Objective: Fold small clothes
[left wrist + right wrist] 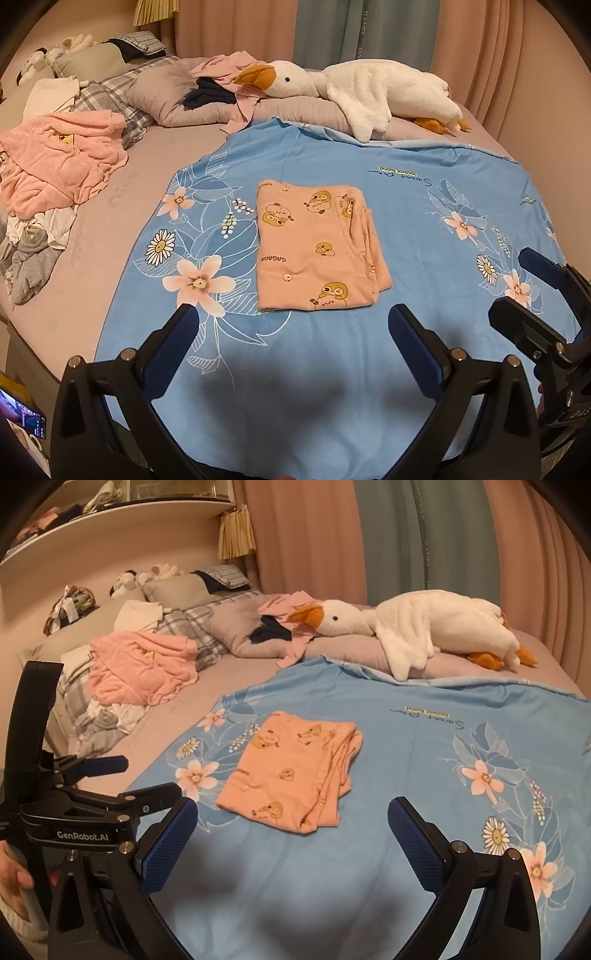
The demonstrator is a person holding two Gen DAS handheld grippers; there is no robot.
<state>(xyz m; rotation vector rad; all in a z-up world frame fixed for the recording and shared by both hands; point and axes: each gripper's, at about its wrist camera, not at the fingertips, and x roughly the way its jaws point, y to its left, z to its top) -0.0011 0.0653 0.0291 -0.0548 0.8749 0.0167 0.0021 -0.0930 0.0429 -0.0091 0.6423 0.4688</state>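
A small peach garment with yellow duck prints (314,247) lies folded into a neat rectangle on the blue floral sheet (332,369); it also shows in the right wrist view (291,775). My left gripper (295,321) is open and empty, hovering just in front of the garment's near edge. My right gripper (291,812) is open and empty, also just short of the garment. The right gripper shows at the right edge of the left wrist view (532,288). The left gripper shows at the left of the right wrist view (125,779).
A heap of unfolded clothes, pink on top (55,162), lies on the bed at the left, also seen from the right wrist (144,668). A white goose plush (369,88) lies on grey pillows behind the sheet. Curtains hang behind the bed.
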